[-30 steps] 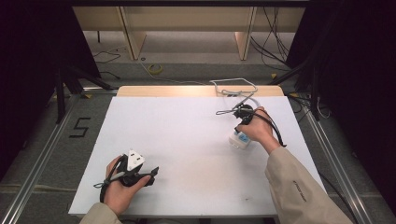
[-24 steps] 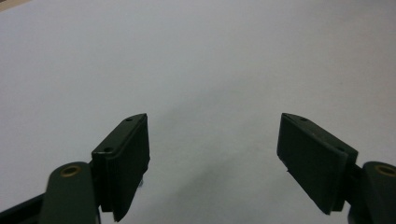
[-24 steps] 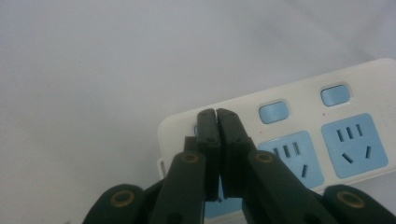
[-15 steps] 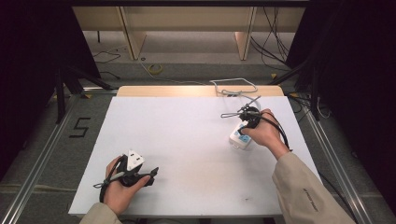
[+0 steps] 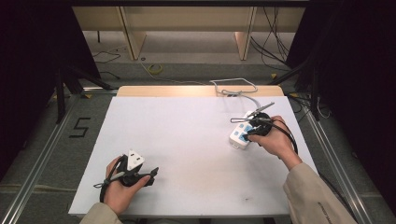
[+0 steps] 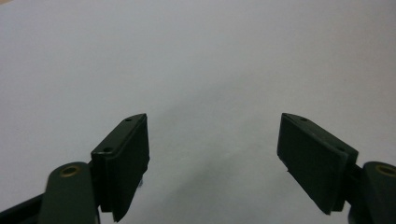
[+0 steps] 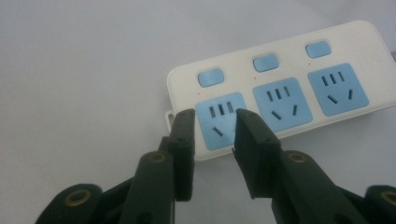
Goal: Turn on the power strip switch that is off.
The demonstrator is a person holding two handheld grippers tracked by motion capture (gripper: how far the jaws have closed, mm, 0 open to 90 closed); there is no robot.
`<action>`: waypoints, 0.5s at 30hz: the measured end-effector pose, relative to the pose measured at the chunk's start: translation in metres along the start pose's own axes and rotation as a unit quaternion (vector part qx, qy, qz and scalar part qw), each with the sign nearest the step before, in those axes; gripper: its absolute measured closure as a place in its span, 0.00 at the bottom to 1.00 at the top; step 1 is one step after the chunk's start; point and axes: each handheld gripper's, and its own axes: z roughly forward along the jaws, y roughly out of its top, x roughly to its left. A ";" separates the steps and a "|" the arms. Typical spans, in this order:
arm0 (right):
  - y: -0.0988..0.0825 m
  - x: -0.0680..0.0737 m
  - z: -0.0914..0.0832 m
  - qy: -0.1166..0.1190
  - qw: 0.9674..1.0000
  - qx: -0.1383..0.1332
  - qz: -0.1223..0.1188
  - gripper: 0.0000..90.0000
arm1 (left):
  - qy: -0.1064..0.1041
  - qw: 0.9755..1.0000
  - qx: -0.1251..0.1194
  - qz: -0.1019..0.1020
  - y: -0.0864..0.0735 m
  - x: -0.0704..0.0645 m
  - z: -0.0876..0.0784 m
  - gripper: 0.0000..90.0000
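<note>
A white power strip (image 5: 239,134) with three blue sockets and three blue switches lies at the right of the white table (image 5: 187,135). In the right gripper view the power strip (image 7: 280,88) sits just beyond my right gripper (image 7: 214,115). Its jaws stand a narrow gap apart over the end socket and hold nothing. The right gripper (image 5: 252,128) hovers at the strip's near edge, held by a hand. My left gripper (image 5: 148,175) rests near the table's front left. In its own view the left gripper (image 6: 212,140) is wide open over bare table.
The strip's white cable (image 5: 233,87) loops over the wooden far edge (image 5: 163,91) of the table. Metal rails (image 5: 42,154) and loose cables on the floor flank the table. A forearm in a beige sleeve (image 5: 313,196) comes in at the bottom right.
My right gripper has shifted slightly to the right and nearer, over the power strip. The left gripper has stayed put.
</note>
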 end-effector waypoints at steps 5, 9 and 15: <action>-0.010 0.001 -0.005 0.006 1.000 -0.009 0.004 0.70 | 0.001 1.000 -0.001 -0.002 0.000 0.000 0.000 0.28; -0.020 0.001 -0.007 0.008 1.000 -0.017 0.010 0.66 | 0.001 1.000 -0.001 -0.003 0.000 0.000 0.001 0.28; -0.035 0.001 -0.011 -0.002 0.999 -0.036 0.010 0.60 | 0.001 1.000 0.002 -0.001 0.000 0.000 0.001 0.28</action>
